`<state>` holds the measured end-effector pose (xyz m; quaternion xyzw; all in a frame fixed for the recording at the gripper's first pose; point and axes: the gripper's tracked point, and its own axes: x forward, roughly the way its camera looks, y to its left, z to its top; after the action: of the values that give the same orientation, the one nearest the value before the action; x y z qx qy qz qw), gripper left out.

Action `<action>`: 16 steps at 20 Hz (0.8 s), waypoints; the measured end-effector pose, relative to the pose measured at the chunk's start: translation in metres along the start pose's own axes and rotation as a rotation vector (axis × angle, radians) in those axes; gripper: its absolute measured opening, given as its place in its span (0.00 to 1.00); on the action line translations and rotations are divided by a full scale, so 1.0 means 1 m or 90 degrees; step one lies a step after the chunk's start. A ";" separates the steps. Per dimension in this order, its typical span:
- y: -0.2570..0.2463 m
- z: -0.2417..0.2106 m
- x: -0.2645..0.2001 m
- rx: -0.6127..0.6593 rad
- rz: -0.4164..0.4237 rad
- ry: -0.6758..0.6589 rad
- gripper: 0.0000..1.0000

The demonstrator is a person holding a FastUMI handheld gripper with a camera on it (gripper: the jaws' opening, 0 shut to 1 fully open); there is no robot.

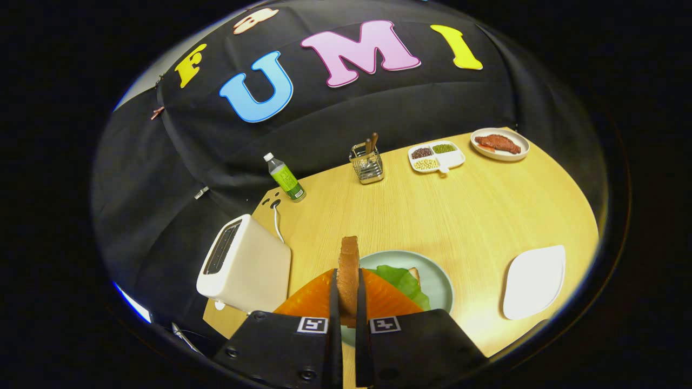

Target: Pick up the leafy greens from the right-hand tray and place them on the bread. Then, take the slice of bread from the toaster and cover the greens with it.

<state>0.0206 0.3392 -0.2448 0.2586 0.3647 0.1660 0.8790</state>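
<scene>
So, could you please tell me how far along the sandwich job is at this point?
Done: the leafy greens lie on the plate, with bread peeking out beneath. In hand: the claw is shut on the bread slice, held on edge above the plate. Left: laying it over the greens.

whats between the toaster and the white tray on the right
In the gripper view, the green plate with greens, and the bread slice pinched upright in the gripper.

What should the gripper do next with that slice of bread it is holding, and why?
Probably lower and tilt it flat. The gripper is shut on the bread slice, held on edge above the plate, where the greens already lie, still uncovered.
</scene>
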 end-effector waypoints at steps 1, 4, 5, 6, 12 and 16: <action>0.002 -0.001 0.001 0.011 0.006 -0.005 0.13; 0.003 -0.003 0.014 0.048 0.016 -0.012 0.14; 0.000 -0.006 0.017 0.059 0.017 -0.005 0.13; -0.003 -0.011 0.019 0.068 0.015 0.002 0.14; -0.061 -0.042 0.025 0.040 -0.055 0.043 0.13; -0.077 -0.050 0.032 0.011 -0.059 0.061 0.14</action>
<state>0.0142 0.3084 -0.3371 0.2407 0.4191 0.1339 0.8652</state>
